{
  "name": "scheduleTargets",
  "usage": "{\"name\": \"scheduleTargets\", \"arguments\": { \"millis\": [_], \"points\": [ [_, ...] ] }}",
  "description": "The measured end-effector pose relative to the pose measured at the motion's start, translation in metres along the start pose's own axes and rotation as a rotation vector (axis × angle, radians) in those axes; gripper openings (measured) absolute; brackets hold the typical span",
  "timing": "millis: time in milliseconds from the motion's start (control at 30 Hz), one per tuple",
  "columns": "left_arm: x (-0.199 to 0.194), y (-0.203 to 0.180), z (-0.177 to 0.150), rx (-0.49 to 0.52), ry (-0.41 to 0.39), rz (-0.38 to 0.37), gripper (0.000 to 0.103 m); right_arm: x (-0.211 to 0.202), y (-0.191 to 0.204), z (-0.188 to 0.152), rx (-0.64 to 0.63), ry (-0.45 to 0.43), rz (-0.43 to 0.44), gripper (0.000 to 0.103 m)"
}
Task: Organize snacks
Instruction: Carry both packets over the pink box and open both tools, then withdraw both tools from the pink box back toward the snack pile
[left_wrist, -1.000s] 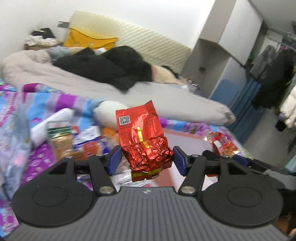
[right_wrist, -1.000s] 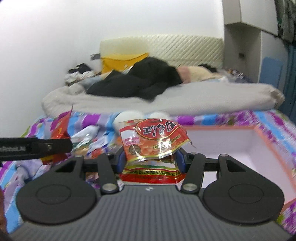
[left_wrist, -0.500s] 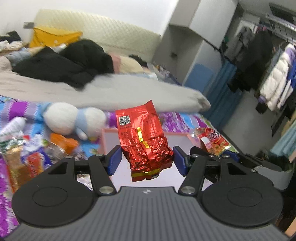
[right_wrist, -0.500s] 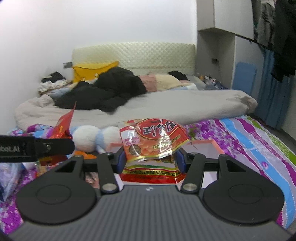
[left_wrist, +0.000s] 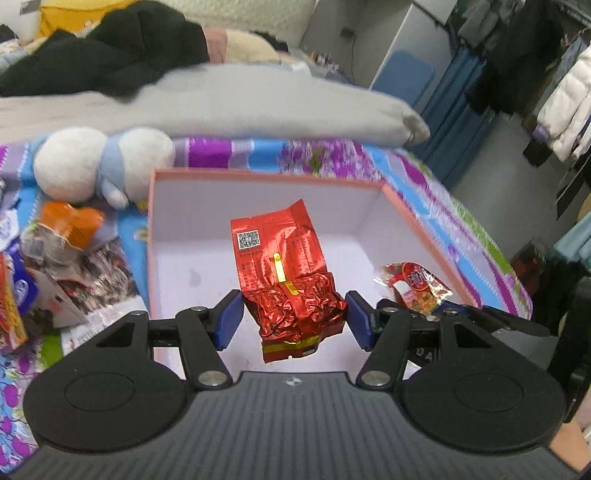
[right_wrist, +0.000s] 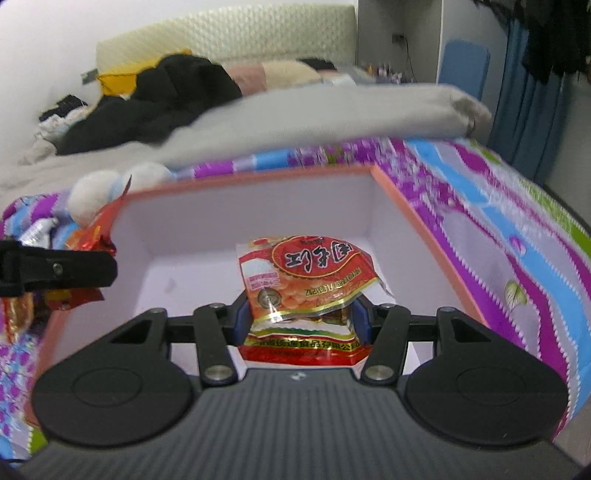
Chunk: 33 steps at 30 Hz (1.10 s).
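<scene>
Snack pile (left_wrist: 44, 273) cut off at left edge; bed's grey duvet (right_wrist: 314, 114) motion-blurred; peanut packet (right_wrist: 306, 280) hiding box floor.

Right gripper (right_wrist: 301, 314) clamped on red snack packet (right_wrist: 308, 273) above pink-rimmed box (right_wrist: 424, 218).

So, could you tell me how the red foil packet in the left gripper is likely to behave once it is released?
The red foil packet looks crinkly and semi-stiff: it stands upright in the left gripper. It seems light, probably dropping flat into the box. Its glossy foil may slide.
</scene>
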<state>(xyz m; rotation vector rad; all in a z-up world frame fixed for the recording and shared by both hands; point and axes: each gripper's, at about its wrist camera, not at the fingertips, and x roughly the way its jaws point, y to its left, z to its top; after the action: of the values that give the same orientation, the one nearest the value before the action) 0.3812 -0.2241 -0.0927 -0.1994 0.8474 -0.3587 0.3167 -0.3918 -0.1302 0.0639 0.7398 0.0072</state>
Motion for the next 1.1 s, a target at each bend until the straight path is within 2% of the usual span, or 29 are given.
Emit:
{"name": "scheduleTargets", "arguments": {
  "millis": [133,300,367,433,533,733,1100],
  "points": [
    [0.027,0.001,-0.005,0.004,0.063,0.010,0.066,0.018,-0.007,-0.007,0.001,0.048,0.000,0.057],
    [0.043,0.001,-0.008,0.010,0.098,0.008,0.066,0.026,-0.013,-0.010,0.021,0.067,0.032,0.061],
    [0.045,0.000,-0.007,0.021,0.108,0.008,0.069,0.027,-0.015,-0.006,0.025,0.076,0.037,0.072],
    [0.047,0.000,-0.005,0.022,0.110,0.024,0.080,0.027,-0.016,-0.003,0.016,0.076,0.024,0.073],
    [0.042,0.003,-0.002,0.011,0.100,0.026,0.081,0.026,-0.019,-0.001,0.027,0.070,0.033,0.073],
    [0.016,0.001,0.004,0.015,0.046,0.012,0.081,0.008,-0.021,0.004,0.045,0.024,0.033,0.073],
    [-0.076,-0.005,0.008,0.051,-0.134,0.002,0.081,-0.057,0.000,0.016,0.044,-0.109,0.082,0.073]
  ]
}}
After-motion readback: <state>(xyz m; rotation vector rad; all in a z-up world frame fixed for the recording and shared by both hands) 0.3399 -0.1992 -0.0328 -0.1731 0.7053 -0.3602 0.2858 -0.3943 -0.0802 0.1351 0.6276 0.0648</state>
